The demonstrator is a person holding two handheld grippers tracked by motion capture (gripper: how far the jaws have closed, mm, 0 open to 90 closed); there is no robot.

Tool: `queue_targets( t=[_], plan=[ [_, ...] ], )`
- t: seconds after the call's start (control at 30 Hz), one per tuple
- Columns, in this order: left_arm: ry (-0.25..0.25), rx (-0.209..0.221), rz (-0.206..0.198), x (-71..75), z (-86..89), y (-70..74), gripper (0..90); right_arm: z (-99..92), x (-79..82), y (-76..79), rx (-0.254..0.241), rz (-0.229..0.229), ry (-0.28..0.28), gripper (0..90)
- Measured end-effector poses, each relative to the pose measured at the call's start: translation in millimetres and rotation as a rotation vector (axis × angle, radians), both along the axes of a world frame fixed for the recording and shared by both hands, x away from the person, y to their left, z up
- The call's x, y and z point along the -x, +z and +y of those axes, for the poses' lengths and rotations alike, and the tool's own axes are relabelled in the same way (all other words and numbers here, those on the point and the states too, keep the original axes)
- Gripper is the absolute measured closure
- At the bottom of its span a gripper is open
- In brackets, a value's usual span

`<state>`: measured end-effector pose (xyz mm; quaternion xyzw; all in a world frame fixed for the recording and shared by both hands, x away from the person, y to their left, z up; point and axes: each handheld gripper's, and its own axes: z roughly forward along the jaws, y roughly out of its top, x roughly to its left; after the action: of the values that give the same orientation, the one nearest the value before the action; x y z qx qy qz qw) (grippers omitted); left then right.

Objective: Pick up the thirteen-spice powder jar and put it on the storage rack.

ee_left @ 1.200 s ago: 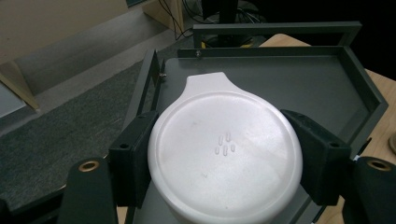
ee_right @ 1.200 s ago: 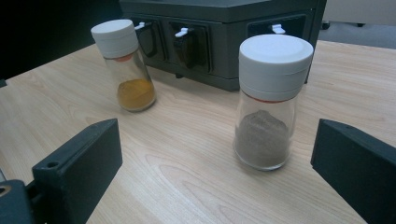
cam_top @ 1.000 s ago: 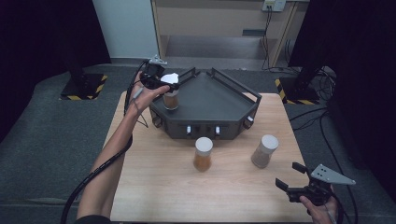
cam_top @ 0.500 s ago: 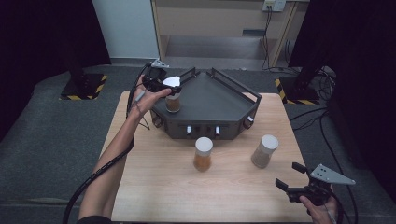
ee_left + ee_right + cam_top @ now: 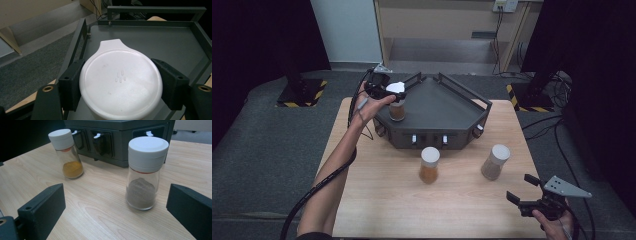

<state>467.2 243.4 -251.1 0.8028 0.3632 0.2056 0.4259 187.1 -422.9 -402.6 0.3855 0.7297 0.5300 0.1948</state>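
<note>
Your left gripper (image 5: 388, 93) clamps a white-capped spice jar (image 5: 120, 85) on the dark tray (image 5: 447, 107), at its nine o'clock corner. Your right gripper (image 5: 117, 215) waits wide open on the table (image 5: 377, 200), a grey-powder jar (image 5: 145, 172) at its twelve o'clock, an orange-powder jar (image 5: 66, 153) toward ten.

The left gripper (image 5: 388, 93), at the end of an outstretched forearm, has its jaws pressed against something. The right gripper (image 5: 524, 191) hangs spread wide.
</note>
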Motion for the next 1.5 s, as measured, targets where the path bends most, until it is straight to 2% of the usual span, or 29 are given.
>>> queue_targets(
  t=[0.07,0.13,0.3,0.47,0.6,0.67,0.7,0.97,1.17,1.23,1.5],
  plan=[
    [0.007,-0.022,0.004,-0.4,-3.0,1.0,27.7,-0.1,-0.1,0.1,0.0,0.001,0.0,2.7],
    [0.009,-0.03,0.011,-1.7,-4.2,-0.3,21.7,0.0,0.3,0.2,0.001,-0.001,0.0,2.6],
    [0.011,-0.001,0.025,-2.7,-1.6,-3.6,10.2,-0.2,0.5,0.0,0.0,-0.003,0.0,2.6],
    [0.016,0.009,0.0,2.1,0.3,0.2,4.6,-0.1,0.6,0.3,0.001,-0.004,0.001,2.7],
    [0.015,0.019,-0.03,8.2,3.0,6.3,3.9,0.2,0.9,0.6,0.003,-0.005,-0.001,2.7],
    [0.021,0.039,-0.064,15.4,7.2,13.7,3.4,0.5,1.0,0.7,0.003,-0.005,-0.002,2.6],
    [0.021,0.039,-0.064,15.4,7.2,13.7,2.2,0.5,1.0,0.7,0.003,-0.005,-0.002,2.6],
    [0.018,0.105,-0.146,34.0,26.5,29.8,1.5,1.1,0.8,1.1,0.007,-0.005,0.001,2.7],
    [-0.002,0.127,-0.181,46.9,33.3,39.9,1.5,1.7,1.1,1.5,0.008,-0.006,0.0,2.7],
    [-0.015,0.141,-0.188,51.5,35.0,40.9,1.5,2.0,1.0,1.9,0.009,-0.004,0.0,2.7],
    [-0.081,0.15,-0.213,69.3,33.5,43.0,2.3,2.7,0.8,2.2,0.013,-0.005,0.004,2.7]
  ],
)
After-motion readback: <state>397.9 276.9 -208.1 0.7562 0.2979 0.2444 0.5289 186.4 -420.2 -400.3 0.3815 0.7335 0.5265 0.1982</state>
